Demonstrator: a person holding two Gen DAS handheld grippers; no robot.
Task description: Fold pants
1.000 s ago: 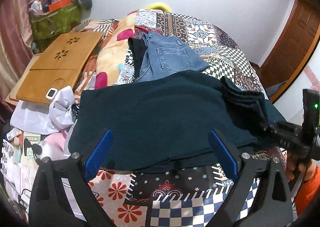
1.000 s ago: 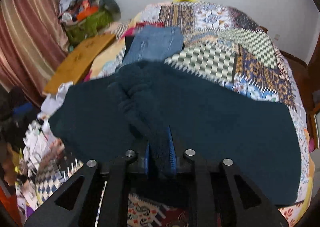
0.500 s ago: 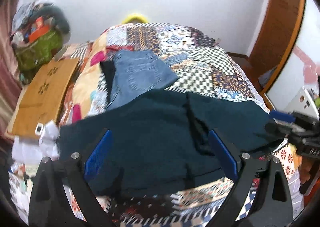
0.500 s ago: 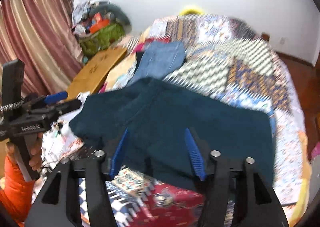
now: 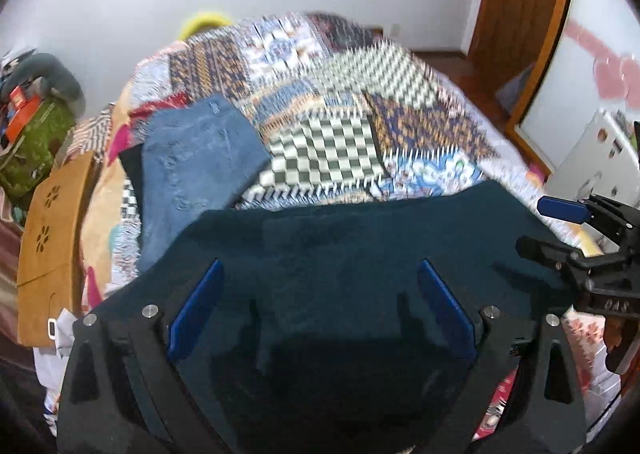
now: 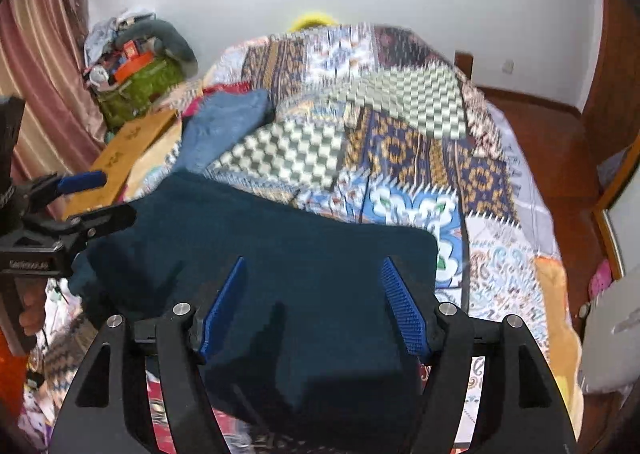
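Both hand-held grippers, left (image 5: pixel 320 310) and right (image 6: pixel 314 306), hover released above soft, folded teal pants (image 5: pixel 360 254).

Both handheld grippers, jaws spread wide.
The left black two-finger gripper with blue pads (image 5: pixel 318 310) and the right black two-finger gripper with blue pads (image 6: pixel 314 308) each hold nothing between their fingers. Each appears at the edge of the other's view, gripped by a partly visible hand (image 6: pixel 30 310).
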